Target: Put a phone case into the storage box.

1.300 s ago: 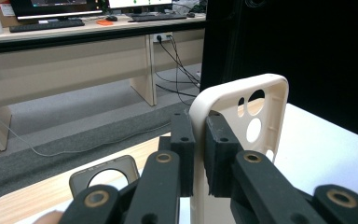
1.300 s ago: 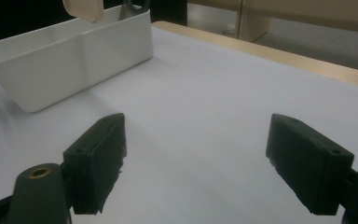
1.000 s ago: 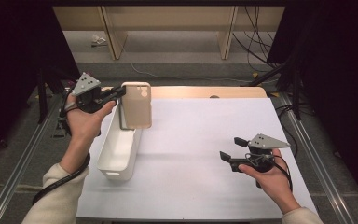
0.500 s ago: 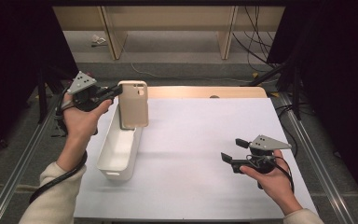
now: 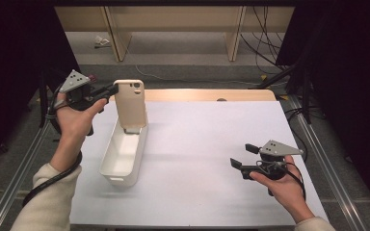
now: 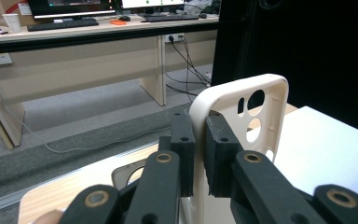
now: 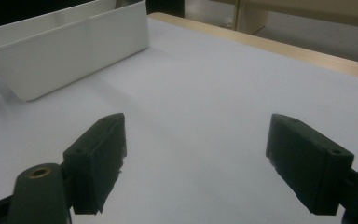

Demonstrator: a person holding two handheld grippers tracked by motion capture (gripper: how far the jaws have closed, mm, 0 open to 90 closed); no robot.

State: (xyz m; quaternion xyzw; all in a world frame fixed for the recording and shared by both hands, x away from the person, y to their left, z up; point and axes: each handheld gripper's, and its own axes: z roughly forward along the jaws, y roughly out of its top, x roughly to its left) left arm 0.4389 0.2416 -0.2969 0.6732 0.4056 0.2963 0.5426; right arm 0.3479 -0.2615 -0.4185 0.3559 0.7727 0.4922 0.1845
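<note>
Upper left of the high view, the left gripper (image 5: 110, 90) has its jaws clenched on the phone case's (image 5: 130, 103) rim above the white bin (image 5: 123, 155). Light, thin and probably bendy, it is best pinched at that rim; the right gripper (image 5: 243, 160) rests released.

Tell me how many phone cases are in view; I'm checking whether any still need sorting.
1. The phone case stands upright at the far end of the white bin, its edge clamped by the left hand-held gripper. More could lie hidden low inside the bin.

My right gripper (image 7: 193, 163) hovers low over the white-covered counter (image 7: 205, 88), my two black fingers (image 7: 98, 161) spread wide with nothing between them. A white bin (image 7: 70, 44) stands well apart at upper left.
</note>
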